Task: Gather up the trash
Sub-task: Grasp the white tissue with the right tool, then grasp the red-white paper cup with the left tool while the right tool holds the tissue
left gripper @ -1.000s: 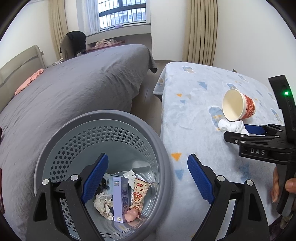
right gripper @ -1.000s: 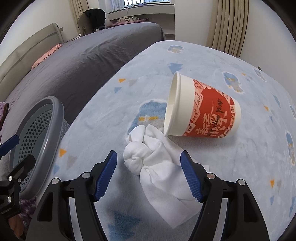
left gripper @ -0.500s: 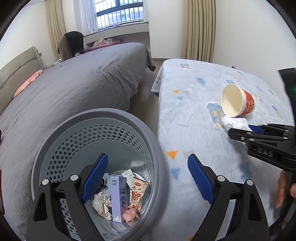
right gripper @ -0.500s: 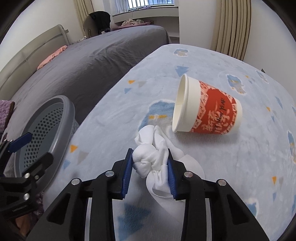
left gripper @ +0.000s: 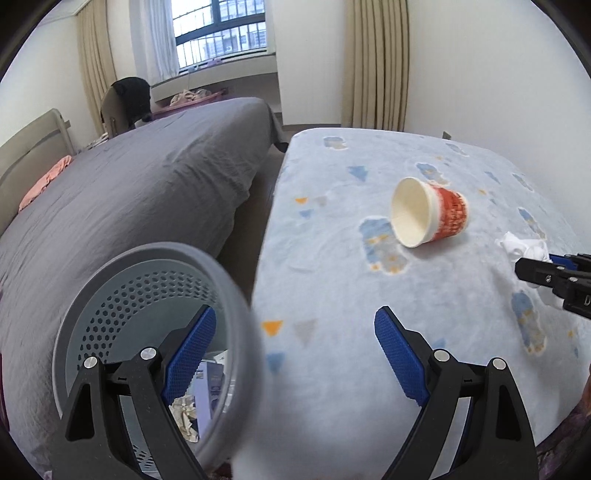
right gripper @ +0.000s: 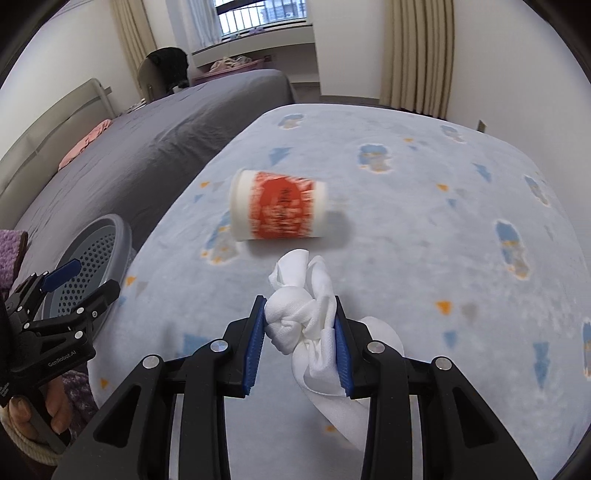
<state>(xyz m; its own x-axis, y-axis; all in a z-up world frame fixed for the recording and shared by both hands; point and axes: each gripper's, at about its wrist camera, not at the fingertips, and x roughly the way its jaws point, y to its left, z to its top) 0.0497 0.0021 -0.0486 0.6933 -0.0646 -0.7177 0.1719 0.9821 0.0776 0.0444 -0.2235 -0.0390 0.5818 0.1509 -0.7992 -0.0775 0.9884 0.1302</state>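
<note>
We see a bed (left gripper: 140,192) under a grey cover, a pink cloth (left gripper: 44,181) near its headboard, beige curtains (left gripper: 375,62) beside a barred window (left gripper: 221,33), and a dark chair (right gripper: 166,70).

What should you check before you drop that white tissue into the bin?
1. Right gripper shut on the white tissue: ok.
2. A tail of the tissue hangs below the pads and could snag: not ok.
3. Bin mouth open, with room above the trash at the bottom: ok.
4. Left gripper open and holding nothing, but it sits right by the bin's rim, maybe in the way: cannot tell.
5. Paper cup lies on its side on the blanket, apart from the tissue: ok.
</note>
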